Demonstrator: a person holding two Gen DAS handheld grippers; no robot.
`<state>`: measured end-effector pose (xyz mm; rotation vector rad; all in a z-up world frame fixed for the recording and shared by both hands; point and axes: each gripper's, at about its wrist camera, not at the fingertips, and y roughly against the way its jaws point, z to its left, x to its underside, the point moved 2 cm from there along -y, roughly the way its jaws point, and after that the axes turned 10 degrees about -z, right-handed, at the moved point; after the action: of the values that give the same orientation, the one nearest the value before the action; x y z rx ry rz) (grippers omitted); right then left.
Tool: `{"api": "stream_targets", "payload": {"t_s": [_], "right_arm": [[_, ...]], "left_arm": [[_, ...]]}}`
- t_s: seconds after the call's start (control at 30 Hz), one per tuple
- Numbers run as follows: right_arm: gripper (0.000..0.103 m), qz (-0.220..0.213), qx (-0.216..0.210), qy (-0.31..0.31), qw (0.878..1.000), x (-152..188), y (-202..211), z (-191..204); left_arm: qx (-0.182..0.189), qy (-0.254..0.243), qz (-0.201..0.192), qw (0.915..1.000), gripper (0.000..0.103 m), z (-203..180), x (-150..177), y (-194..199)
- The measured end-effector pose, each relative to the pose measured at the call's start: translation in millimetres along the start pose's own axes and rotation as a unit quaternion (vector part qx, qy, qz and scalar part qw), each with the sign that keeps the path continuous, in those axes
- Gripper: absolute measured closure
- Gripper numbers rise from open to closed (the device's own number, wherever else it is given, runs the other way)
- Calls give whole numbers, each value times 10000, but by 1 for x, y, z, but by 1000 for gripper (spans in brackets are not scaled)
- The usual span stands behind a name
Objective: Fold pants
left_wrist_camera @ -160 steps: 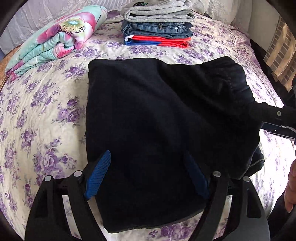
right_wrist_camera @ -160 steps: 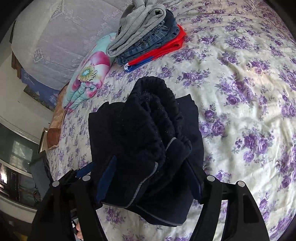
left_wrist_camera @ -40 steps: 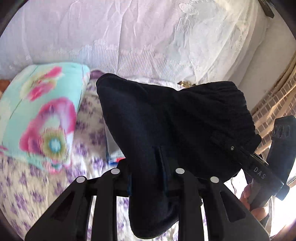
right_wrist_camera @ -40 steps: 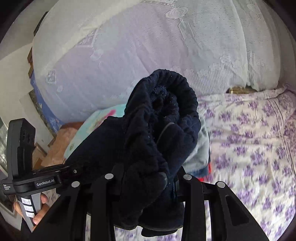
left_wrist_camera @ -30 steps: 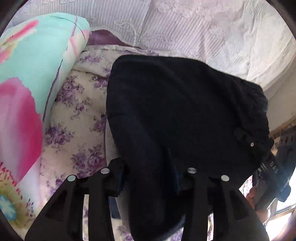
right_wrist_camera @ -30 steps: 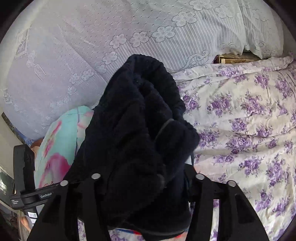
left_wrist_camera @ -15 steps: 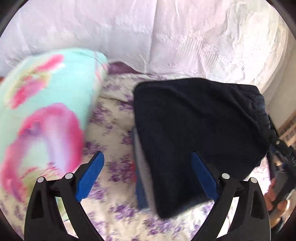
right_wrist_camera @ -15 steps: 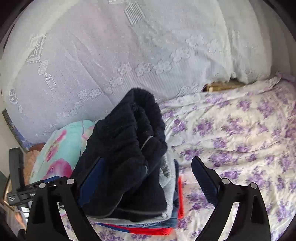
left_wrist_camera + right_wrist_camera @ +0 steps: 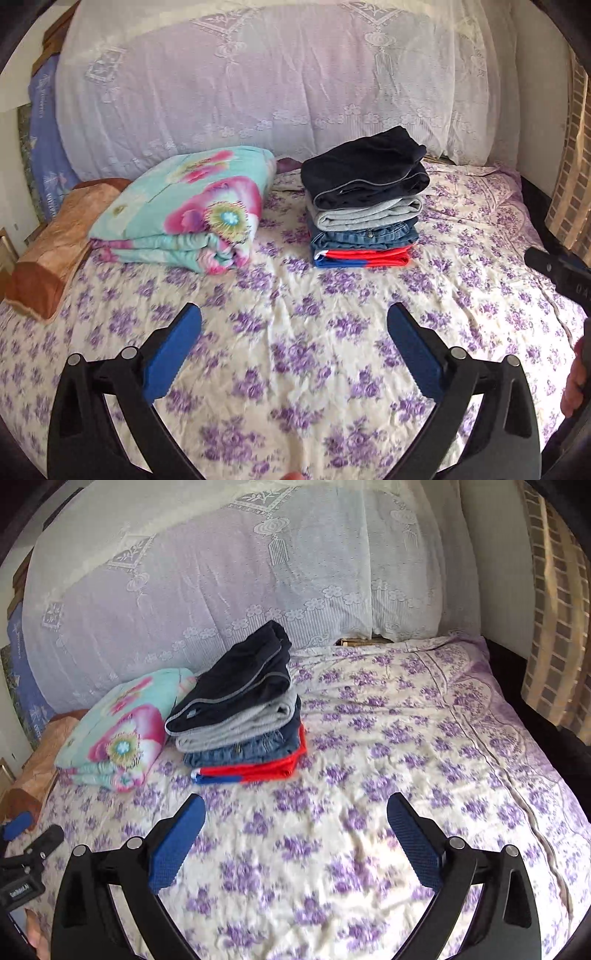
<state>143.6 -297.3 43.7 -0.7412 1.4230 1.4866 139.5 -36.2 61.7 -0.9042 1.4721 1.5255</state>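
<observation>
The folded dark navy pants (image 9: 364, 171) lie on top of a stack of folded clothes (image 9: 364, 229) at the far side of the bed; they also show in the right wrist view (image 9: 236, 679). My left gripper (image 9: 293, 332) is open and empty, well back from the stack over the bedspread. My right gripper (image 9: 295, 819) is open and empty too, back from the stack and to its right. The right gripper's body shows at the right edge of the left wrist view (image 9: 557, 267).
The stack holds grey (image 9: 369, 216), denim (image 9: 364, 236) and red-blue (image 9: 362, 257) garments. A folded floral quilt (image 9: 192, 210) lies left of it, a brown pillow (image 9: 55, 240) further left. The purple-flowered bedspread (image 9: 295, 350) lies under both grippers. A lace-covered headboard (image 9: 258, 81) stands behind.
Both grippers let go of the dark pants on top of the stack, opened, and drew back from it toward the near side of the bed.
</observation>
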Motion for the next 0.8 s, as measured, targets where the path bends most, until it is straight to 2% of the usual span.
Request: {"api": "stream_targets", "payload": {"t_s": [0.07,0.13,0.23,0.5,0.8], "right_arm": [[4,141,123,-31,9998,30,17,-2],[4,276,212,27,9994,52,28,-1],[4,465,107,110,9988,71,39,4],[4,293,49,224,9993,69,64,19],[4,244,-20,382,9990,71,72,38]], "left_arm": [[-97,-90,-42,9999,5,-1,21,23],[43,-153,16,9999,5,-5,33,42],[67,-331,17,9994,5,-11,46,59],[36,-373,-25,9993,5,-13,54,76],[71,-363,-93,9993,5,-13,54,82]]}}
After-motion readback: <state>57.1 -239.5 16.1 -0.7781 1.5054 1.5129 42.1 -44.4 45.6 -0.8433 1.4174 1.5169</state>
